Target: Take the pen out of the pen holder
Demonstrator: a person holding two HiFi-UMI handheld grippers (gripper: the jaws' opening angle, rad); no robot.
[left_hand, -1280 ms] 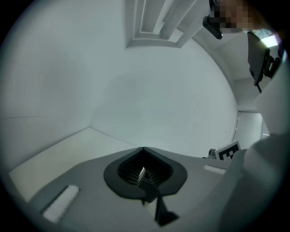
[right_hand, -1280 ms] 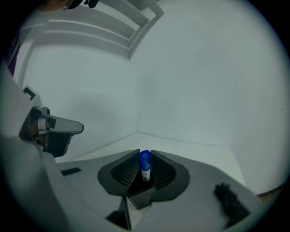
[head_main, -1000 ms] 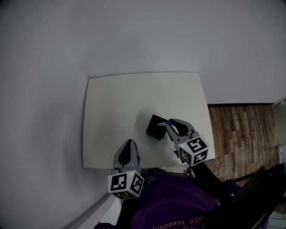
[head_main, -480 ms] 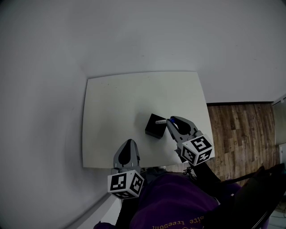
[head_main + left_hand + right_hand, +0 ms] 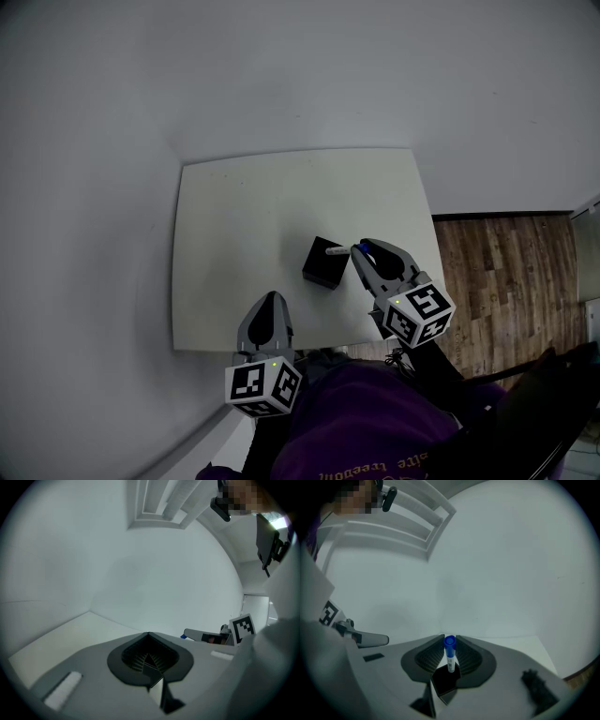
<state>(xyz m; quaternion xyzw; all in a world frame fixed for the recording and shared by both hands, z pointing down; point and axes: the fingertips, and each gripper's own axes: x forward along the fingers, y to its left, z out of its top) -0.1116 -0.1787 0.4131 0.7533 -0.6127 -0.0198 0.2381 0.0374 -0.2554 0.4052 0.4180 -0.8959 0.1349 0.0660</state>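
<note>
1. Your right gripper (image 5: 362, 251) closes its jaws on the blue-capped end of a white pen (image 5: 336, 251). The right gripper view shows the cap standing at the very tips of the jaws, with the pads pressed against the barrel (image 5: 450, 657).
2. The pen slants away from that gripper toward the black pen holder (image 5: 321, 266), which sits just ahead of the jaw tips and slightly to their left on the white table (image 5: 239, 211).
3. In the right gripper view the pen's lower end meets the dark opening of the holder (image 5: 444, 681). Whether it has cleared the rim cannot be told.
4. Your left gripper (image 5: 272, 300) hangs over the near edge of the table, well apart from the holder. The holder is ahead of it and to its right.
5. The left gripper view shows that gripper (image 5: 148, 634) with its jaws brought together at the tips and nothing between them.
6. From the left gripper view, the right gripper appears off to the right, with its marker cube (image 5: 243, 626) facing the camera.
</note>
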